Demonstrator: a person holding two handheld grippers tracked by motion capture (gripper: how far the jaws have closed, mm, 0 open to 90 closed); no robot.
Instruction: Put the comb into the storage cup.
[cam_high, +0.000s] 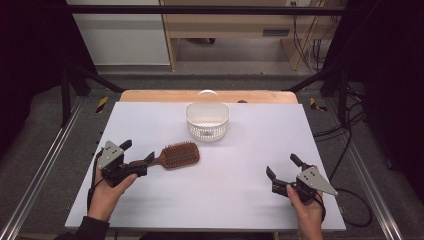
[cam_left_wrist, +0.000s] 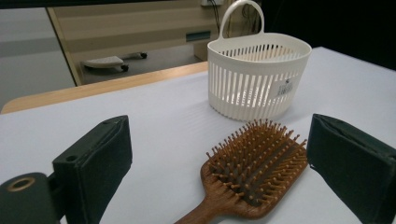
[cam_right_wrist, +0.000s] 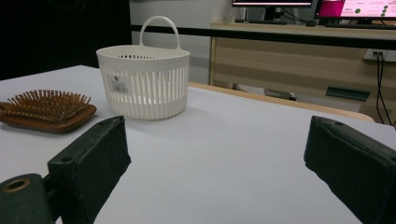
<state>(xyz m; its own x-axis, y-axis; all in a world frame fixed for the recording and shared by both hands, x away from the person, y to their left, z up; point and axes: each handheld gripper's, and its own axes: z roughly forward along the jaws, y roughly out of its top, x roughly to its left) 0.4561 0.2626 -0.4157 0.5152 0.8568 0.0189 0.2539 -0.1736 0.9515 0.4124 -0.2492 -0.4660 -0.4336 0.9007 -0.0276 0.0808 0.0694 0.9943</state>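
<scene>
Your left gripper (cam_high: 136, 151) sits at the table's (cam_high: 250, 195) left side with its jaws spread wide and nothing between the pads. The brush (cam_high: 175, 155) lies flat on the table, bristles up, its handle pointing toward that gripper. In the high view one jaw tip stands at the handle's end; contact cannot be confirmed. In the left gripper view the brush (cam_left_wrist: 252, 177) lies between the two jaws, with clear gaps on both sides of its head.

Your right gripper (cam_high: 284, 172) rests near the table's right front, jaws likewise spread and holding nothing, well apart from the brush.

The white basket (cam_high: 207, 120) stands upright behind the brush, near the table's far edge, handle raised.
</scene>
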